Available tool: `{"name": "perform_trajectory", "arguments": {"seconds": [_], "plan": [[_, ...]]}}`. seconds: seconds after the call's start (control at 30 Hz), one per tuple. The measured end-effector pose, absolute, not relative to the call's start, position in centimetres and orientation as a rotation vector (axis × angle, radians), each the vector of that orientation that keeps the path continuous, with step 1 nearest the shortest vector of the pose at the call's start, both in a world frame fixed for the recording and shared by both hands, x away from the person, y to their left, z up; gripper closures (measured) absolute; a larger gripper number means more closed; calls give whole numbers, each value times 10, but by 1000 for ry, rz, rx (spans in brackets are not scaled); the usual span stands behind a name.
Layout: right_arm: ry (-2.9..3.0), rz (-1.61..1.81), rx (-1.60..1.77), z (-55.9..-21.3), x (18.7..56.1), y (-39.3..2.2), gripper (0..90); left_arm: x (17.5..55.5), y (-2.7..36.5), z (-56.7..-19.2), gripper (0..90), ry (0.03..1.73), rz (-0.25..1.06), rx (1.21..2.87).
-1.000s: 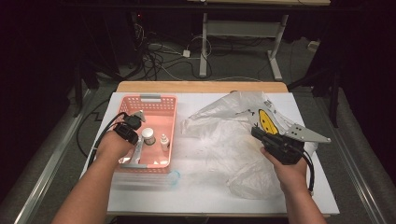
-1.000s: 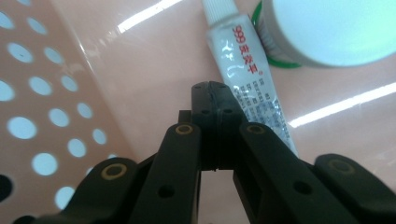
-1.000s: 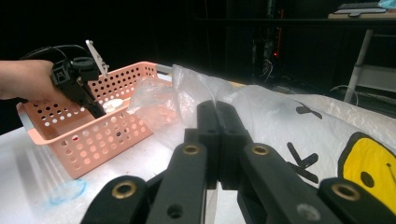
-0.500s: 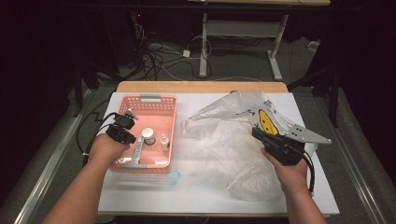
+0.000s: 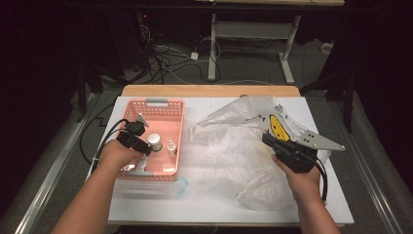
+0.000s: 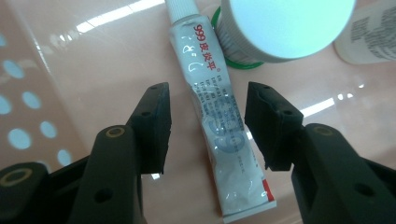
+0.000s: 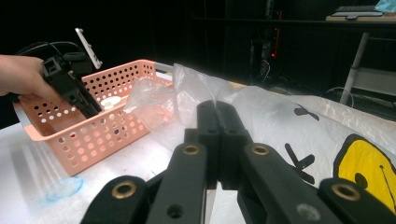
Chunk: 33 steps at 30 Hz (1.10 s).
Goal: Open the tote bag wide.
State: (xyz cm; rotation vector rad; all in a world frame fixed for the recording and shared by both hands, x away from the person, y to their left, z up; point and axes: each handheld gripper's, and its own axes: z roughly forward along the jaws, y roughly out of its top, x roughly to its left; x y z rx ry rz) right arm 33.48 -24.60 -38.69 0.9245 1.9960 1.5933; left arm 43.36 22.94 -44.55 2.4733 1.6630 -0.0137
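Observation:
My left gripper (image 6: 208, 126) points down into the pink basket (image 5: 156, 103) and is open; its jaws have just been opening. A white ointment tube (image 6: 219, 116) with red print lies flat on the basket floor between the pads, which stand clear of it. Beside the tube stand a white-lidded jar (image 6: 280, 28) and a small bottle (image 6: 369, 32). From above, the left gripper (image 5: 141, 153) hangs over the basket's near left part, next to the jar (image 5: 155, 141). My right gripper (image 7: 217, 112) is shut on a fold of the clear plastic bag (image 7: 187, 88) at the right.
The crumpled bag (image 5: 234, 146) with a yellow smiley (image 5: 277, 127) covers the right half of the white table (image 5: 204, 204). A small clear disc (image 5: 181, 185) lies near the basket's front corner. Cables trail off the table's left edge.
The left hand has shifted slightly over the basket's left side. The right hand and the bag have kept still.

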Motion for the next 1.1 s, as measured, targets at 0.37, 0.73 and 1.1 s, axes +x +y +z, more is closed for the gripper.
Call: {"name": "perform_trajectory", "arguments": {"seconds": [0.37, 0.73, 1.1], "plan": [[1996, 1592, 923, -387, 334, -246, 900, 440, 230, -451, 612, 1736, -52, 2487], [1997, 1593, 925, -387, 335, -247, 900, 439, 231, -450, 681, 1773, 20, 2472], [1989, 1593, 929, -387, 334, -248, 900, 434, 238, -440, 681, 1737, 83, 2390]]}}
